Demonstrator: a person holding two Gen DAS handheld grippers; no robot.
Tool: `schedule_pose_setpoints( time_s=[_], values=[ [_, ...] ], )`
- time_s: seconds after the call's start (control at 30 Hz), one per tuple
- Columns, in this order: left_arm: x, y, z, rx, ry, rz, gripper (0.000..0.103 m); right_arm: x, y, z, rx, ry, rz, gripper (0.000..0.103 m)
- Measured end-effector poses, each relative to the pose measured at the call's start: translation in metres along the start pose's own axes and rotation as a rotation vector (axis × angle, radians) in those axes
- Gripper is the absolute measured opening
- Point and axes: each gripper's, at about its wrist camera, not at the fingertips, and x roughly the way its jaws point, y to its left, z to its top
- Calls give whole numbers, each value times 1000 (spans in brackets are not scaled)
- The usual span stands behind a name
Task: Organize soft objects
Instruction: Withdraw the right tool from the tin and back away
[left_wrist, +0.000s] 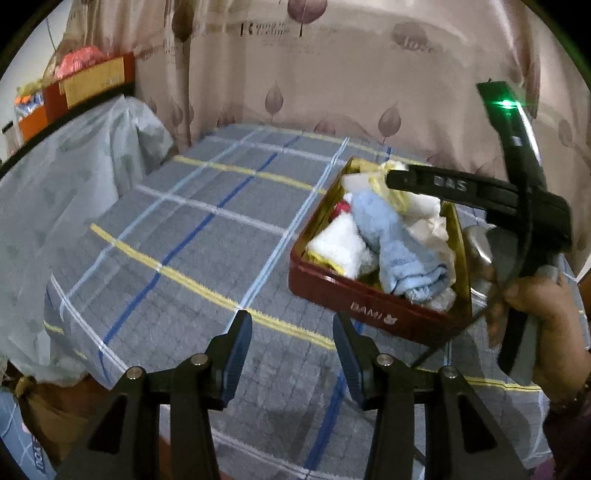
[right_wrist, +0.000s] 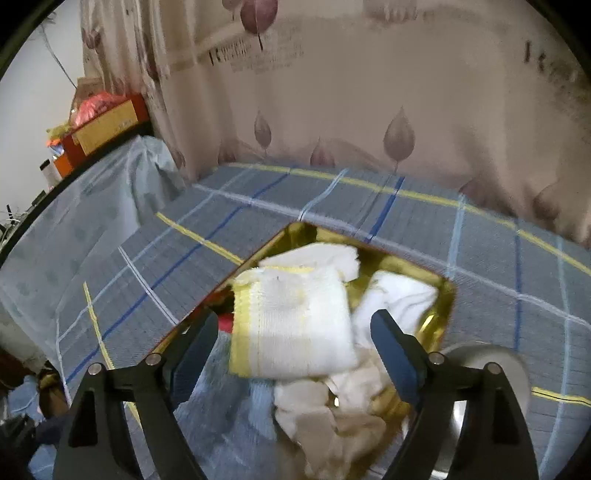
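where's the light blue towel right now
The light blue towel lies in the red tin, right of centre in the left wrist view, between a white cloth on its left and crumpled cream cloth on its right.

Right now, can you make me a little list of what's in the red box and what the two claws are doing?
box: red tin with gold inside, on the checked blanket
on top: white cloth with yellow stripes, lying loose
also inside: light blue towel, more white cloths, something small and red
right claw: over the box, open, pads not touching the striped cloth
left claw: open, holding nothing, above the blanket beside the box
behind: leaf-print curtain
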Motion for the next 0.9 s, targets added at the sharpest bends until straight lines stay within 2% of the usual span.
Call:
schedule_pose_setpoints(
  time_s=[0.07, 0.13, 0.23, 0.33, 0.5, 0.6, 0.73, 0.9],
  values=[
    [-5, -3, -1, 25, -62, 20, 46, -20, 2, -6, -14, -46, -3, 84],
    [-9, -6, -3, 53, -111, 15, 46, -47, 6, -19, -31, -110, -33, 90],
    [-15, -10, -5, 63, -151, -29, 46, -88, 11, -46, -46, -208, -100, 98],
    [-18, -12, -7, 64, -186, -68, 46, -120, 11, -75, -11, -271, -157, 100],
    [-30, -23, -13, 93, -249, -114, 46, -158, 9, -114, 38, -340, -253, 103],
    [-41, -37, -18, 141, -290, -95, 47, -173, 9, -131, 55, -360, -292, 103],
    [-52, -51, -23, 195, -304, -94, 46, -184, 19, -138, 24, -376, -335, 103],
    [-60, -57, -26, 202, -307, -146, 46, -197, 20, -142, 37, -404, -339, 103]
  ],
)
